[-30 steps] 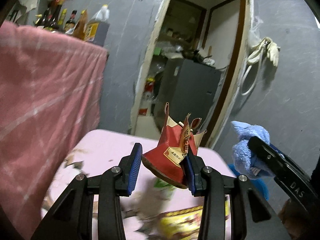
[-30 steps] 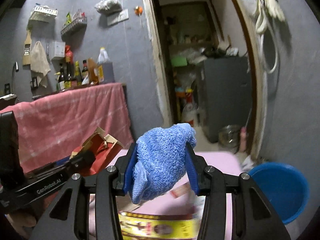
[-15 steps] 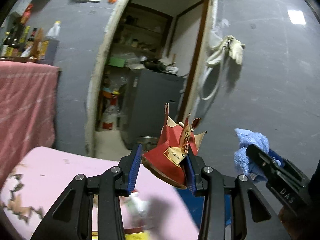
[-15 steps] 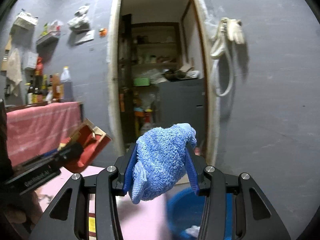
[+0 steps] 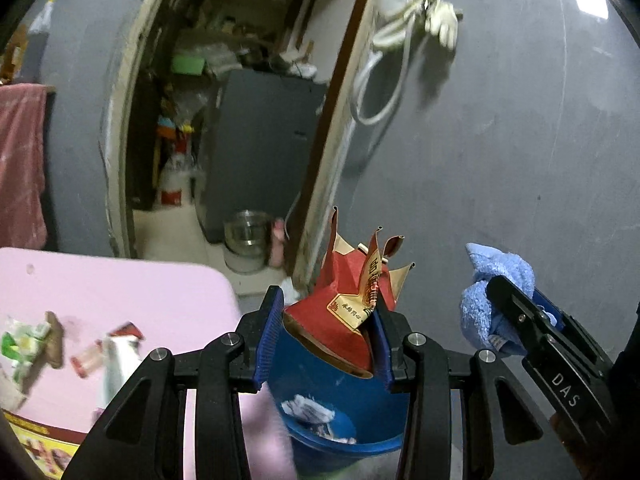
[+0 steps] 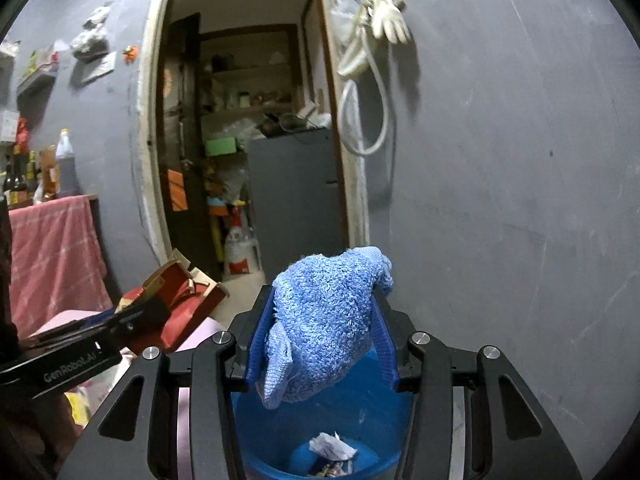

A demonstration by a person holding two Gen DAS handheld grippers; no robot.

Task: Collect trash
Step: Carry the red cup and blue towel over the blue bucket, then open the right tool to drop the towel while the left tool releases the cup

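My left gripper (image 5: 326,336) is shut on a torn red cardboard box (image 5: 340,320) and holds it above the blue bucket (image 5: 352,436). The box and left gripper also show at the left of the right wrist view (image 6: 176,304). My right gripper (image 6: 322,336) is shut on a blue terry cloth (image 6: 324,328), held above the same bucket (image 6: 360,412), which has crumpled paper (image 6: 332,446) at its bottom. The cloth also shows in the left wrist view (image 5: 488,300).
A pink table (image 5: 120,292) at the left carries several wrappers (image 5: 104,352) and a yellow-red packet (image 5: 40,444). Ahead is a grey wall (image 6: 500,200) with a hanging hose and gloves (image 6: 372,40), and an open doorway (image 6: 248,140) to a cluttered storeroom.
Both grippers swung right, away from the pink table and the pink-draped counter, and now hang over the blue bucket. Each still holds its item.
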